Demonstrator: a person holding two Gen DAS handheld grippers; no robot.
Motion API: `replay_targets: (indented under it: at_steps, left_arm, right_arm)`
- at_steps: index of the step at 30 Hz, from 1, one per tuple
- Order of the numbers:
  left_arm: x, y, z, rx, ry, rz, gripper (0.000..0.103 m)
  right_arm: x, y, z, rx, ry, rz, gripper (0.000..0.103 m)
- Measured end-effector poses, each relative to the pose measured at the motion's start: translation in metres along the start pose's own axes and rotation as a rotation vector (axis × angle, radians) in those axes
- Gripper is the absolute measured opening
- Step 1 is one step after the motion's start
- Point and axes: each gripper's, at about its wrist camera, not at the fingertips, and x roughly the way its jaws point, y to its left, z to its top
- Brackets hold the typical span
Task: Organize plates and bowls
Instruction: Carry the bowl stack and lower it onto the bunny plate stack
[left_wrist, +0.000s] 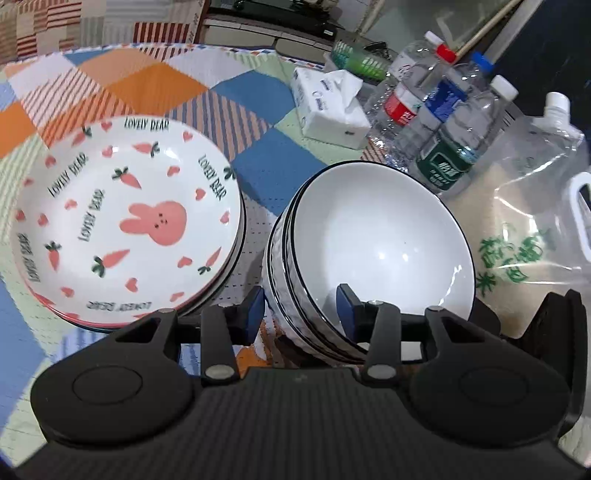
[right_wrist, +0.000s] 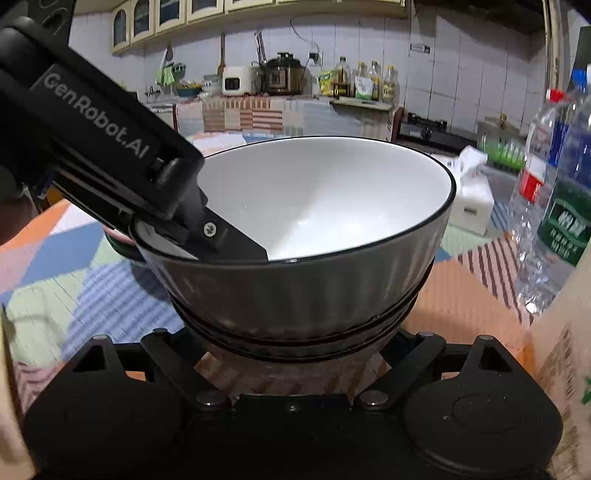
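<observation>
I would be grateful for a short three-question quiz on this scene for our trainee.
1. True or false: the left gripper straddles the rim of the stacked white black-rimmed bowls.
2. What animal is painted on the top white carrot-patterned plate?
3. Which sits nearest the white tissue pack: A) clear plastic water bottles, B) a kettle, C) a pan?

Key: 1 true, one finger inside and one outside the rim; 2 a pink rabbit; 3 A.

Dim indoor light, fisheye-warped edges, slight blur
</observation>
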Motion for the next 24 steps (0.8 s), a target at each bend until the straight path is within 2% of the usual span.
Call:
replay_targets:
  at_steps: [3,8,11,15,24]
  left_arm:
    - [-0.018,-0.004,0.005,0.036,-0.002,-0.009,0.04]
    - [-0.052,-0.002,0.012,0.032,-0.028,-0.013,0.04]
    - [-0.07,-0.003,0.016,0.05,-0.051,0.01,0.04]
    - [-0.088,-0.002,0.025,0.069,-0.021,0.065,0.04]
    - [-0.127,0.036,0.047,0.016,-0.049,0.077,0.04]
  right_arm:
    - [-0.012,0.007,0.009,-0.004,-0.013,-0.006,0.094]
    - [-0.028,0.019,0.031,-0.06,-0.04,-0.021,0.094]
    - [-0.033,0.021,0.045,-0.061,-0.063,-0.001,0.094]
    - [-0.035,0.035,0.056,-0.09,-0.101,0.007,0.094]
    - [-0.029,0.063,0.09,-0.091,-0.143,0.057,0.094]
